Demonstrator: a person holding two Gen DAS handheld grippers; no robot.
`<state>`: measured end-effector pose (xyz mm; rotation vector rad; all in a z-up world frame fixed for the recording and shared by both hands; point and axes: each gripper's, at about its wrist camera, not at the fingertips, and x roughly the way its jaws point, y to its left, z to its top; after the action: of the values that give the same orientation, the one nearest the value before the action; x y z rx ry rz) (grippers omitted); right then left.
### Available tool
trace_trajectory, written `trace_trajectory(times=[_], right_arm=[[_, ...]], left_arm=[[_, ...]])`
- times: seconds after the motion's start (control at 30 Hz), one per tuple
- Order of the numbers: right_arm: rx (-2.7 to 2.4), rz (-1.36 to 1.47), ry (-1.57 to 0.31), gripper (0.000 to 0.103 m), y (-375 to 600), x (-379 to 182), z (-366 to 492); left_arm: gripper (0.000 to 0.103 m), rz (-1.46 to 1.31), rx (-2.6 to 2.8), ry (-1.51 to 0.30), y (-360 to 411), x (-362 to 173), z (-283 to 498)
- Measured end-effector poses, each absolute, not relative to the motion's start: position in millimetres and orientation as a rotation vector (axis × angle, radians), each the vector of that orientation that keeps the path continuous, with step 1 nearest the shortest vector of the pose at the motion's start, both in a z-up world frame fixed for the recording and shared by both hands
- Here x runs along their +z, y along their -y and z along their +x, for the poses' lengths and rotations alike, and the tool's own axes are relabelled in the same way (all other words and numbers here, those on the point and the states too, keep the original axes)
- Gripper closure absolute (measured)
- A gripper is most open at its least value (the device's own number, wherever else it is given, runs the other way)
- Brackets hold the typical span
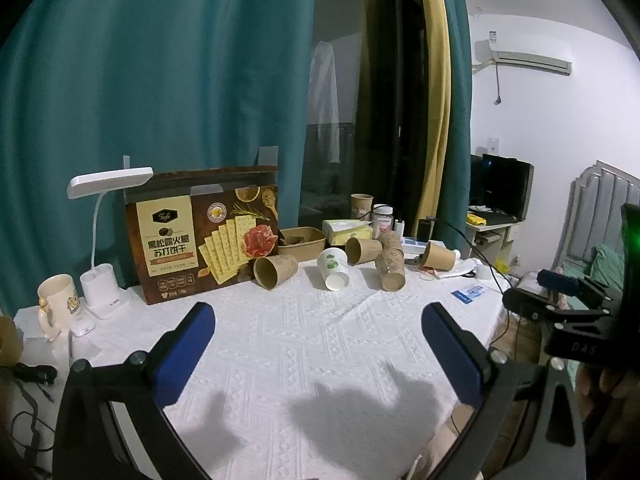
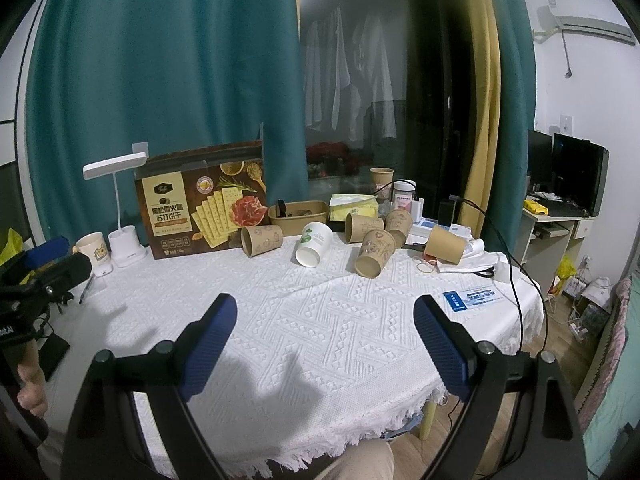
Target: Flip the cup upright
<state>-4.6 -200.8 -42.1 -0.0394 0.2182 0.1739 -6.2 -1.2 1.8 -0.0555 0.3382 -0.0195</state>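
Observation:
Several paper cups lie on their sides at the far part of the white tablecloth (image 1: 312,344): a white cup with green print (image 1: 333,269) (image 2: 314,243), and brown cups to its left (image 1: 275,271) (image 2: 261,240), behind it (image 1: 363,250) (image 2: 364,227), to its right (image 1: 390,269) (image 2: 374,253) and far right (image 1: 439,255) (image 2: 445,244). One brown cup stands upright at the back (image 1: 362,206) (image 2: 381,179). My left gripper (image 1: 316,316) and right gripper (image 2: 324,312) are both open and empty, hovering over the near table, well short of the cups.
A cracker box (image 1: 204,236), a white desk lamp (image 1: 105,276), a cream mug (image 1: 58,300), a brown tray (image 1: 302,242), a tissue pack (image 1: 348,231) and a jar (image 1: 383,216) line the back. Cables and a blue card (image 2: 472,300) lie at right. The table edge (image 2: 360,436) is fringed.

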Motion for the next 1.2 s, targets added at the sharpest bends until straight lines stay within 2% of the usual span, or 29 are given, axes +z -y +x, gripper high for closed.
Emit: trace_trajectory(times=[1.2], right_arm=[[0.178,-0.037,-0.227,0.014,195.1,-49.6,1.5]], left_arm=[[0.0,-0.051,-0.018,-0.349,1.0,2.5,0.8]])
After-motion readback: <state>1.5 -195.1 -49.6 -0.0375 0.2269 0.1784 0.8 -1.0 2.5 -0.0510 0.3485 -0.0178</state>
